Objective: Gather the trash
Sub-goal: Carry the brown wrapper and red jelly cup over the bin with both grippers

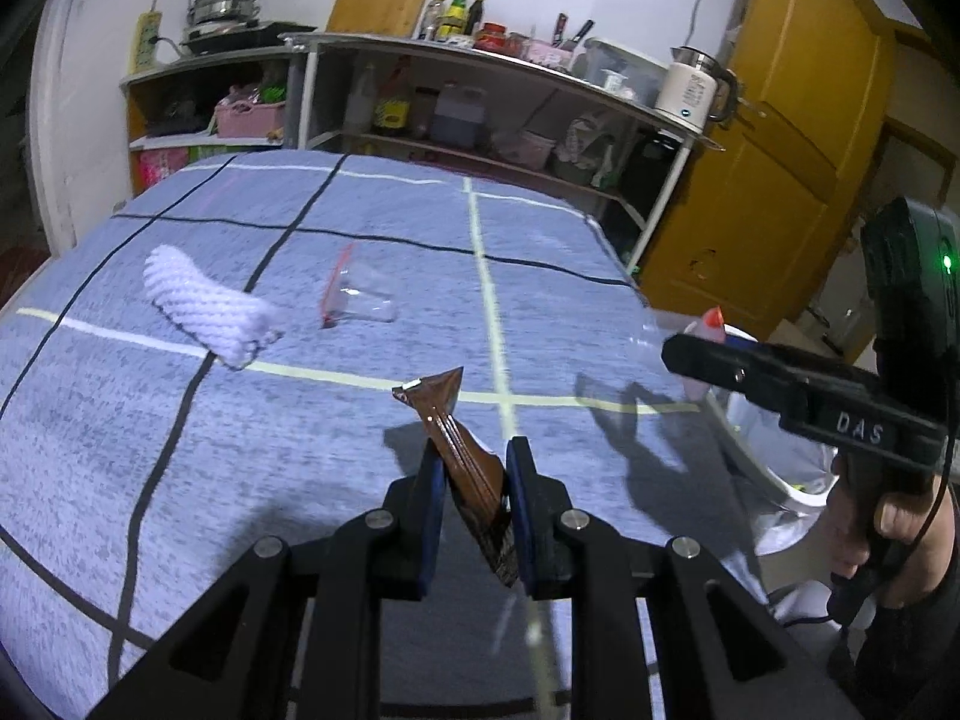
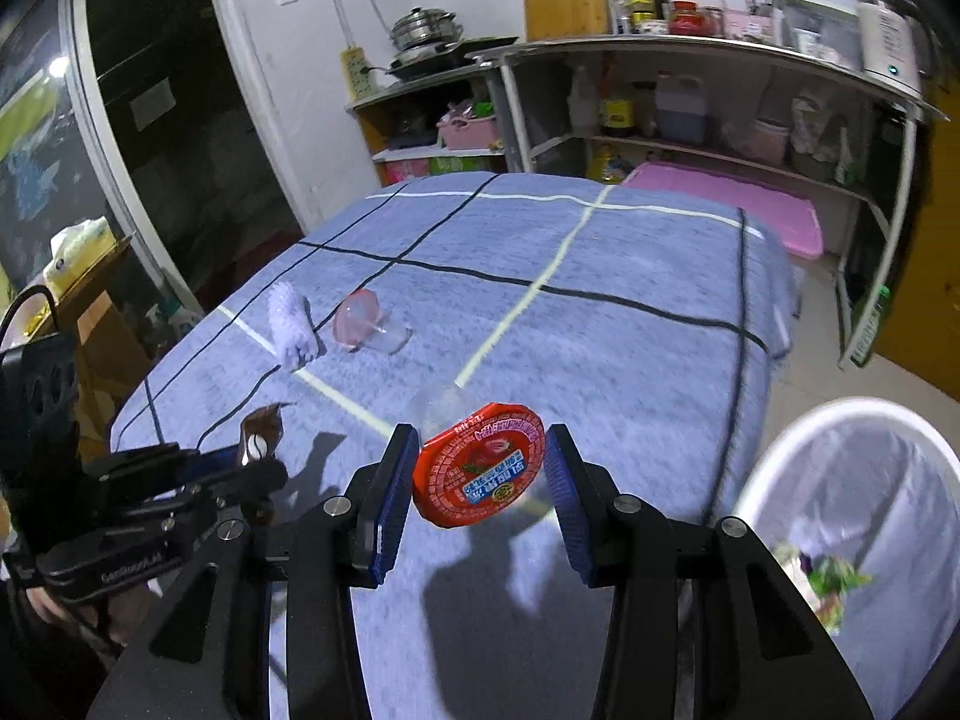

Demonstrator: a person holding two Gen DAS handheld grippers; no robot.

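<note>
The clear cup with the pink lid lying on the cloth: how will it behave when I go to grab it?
The clear cup lies on its side on the blue cloth, so a nudge will probably roll it. Its thin see-through wall suggests that it is light and may crumple under a firm squeeze. The pink lid looks half peeled and could flap or come off.

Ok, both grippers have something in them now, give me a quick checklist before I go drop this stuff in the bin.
1. Left gripper clamped on the brown wrapper: ok.
2. Right gripper holding the clear cup with the red lid: cannot tell, gaps show beside the lid.
3. White bin open and lined: ok, some trash already inside.
4. Bin within reach of the right gripper: ok, just beside the table edge.
5. Table cleared: not ok, white knitted item and empty clear cup remain.
</note>
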